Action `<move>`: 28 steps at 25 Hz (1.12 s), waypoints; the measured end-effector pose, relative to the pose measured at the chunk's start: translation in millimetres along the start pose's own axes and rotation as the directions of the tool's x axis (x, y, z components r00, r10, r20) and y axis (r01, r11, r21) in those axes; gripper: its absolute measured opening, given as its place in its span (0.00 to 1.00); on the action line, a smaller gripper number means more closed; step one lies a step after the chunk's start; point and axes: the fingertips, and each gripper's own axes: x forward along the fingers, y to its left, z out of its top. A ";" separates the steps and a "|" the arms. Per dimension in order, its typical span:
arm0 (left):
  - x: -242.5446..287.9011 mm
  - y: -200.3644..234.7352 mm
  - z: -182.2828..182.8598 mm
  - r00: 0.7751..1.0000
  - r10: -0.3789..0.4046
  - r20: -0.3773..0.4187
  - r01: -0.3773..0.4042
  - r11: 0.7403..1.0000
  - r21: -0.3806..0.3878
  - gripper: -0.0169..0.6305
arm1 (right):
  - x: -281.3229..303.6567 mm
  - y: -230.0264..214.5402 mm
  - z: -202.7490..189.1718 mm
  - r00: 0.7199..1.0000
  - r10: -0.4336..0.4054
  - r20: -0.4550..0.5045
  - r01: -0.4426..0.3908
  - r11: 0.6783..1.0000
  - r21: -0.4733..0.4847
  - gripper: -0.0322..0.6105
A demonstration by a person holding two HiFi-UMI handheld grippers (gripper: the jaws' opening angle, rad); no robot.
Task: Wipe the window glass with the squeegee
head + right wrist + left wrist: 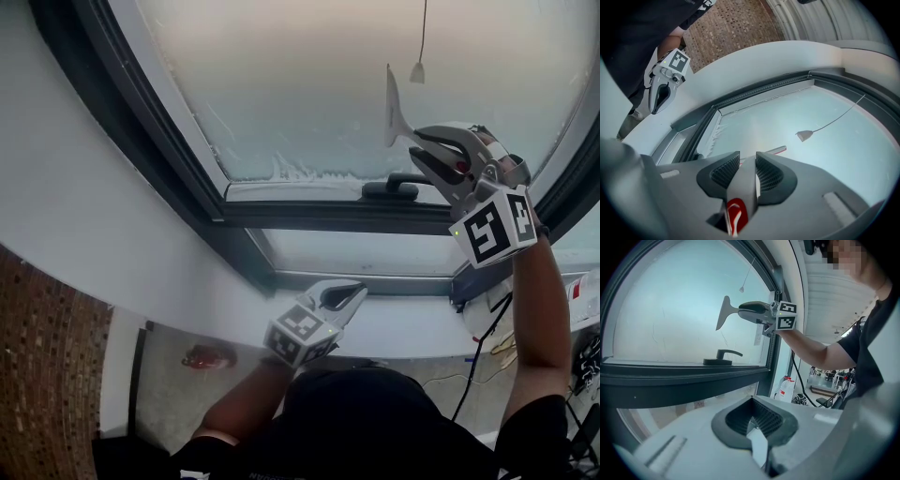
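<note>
R hand-held gripper clamped on squeegee, blade just ahead of it at window glass; L hand-held gripper closed, empty; risk: squeegee twists in the jaws, blade lifts, leaves streaks.

Blade of the squeegee mostly hiding behind the jaws of the right hand-held gripper, pull cord running off the top edge, small red thing on the floor lying too blurred to name
</note>
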 end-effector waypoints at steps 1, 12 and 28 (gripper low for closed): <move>1.4 -1.4 -0.1 1.000 -0.003 -0.001 0.003 1.000 0.001 0.03 | -2.2 -0.6 -2.1 1.000 -0.001 -0.003 0.001 1.000 0.002 0.25; 17.8 -9.6 5.4 1.000 -0.030 -0.006 0.030 1.000 0.001 0.03 | -22.7 -6.9 -24.4 0.999 -0.003 -0.036 0.004 1.000 0.023 0.25; -7.8 36.6 -17.3 0.953 0.093 -0.289 -0.052 0.988 0.145 0.03 | 30.7 -3.3 60.5 0.988 0.036 0.152 -0.049 0.995 0.086 0.25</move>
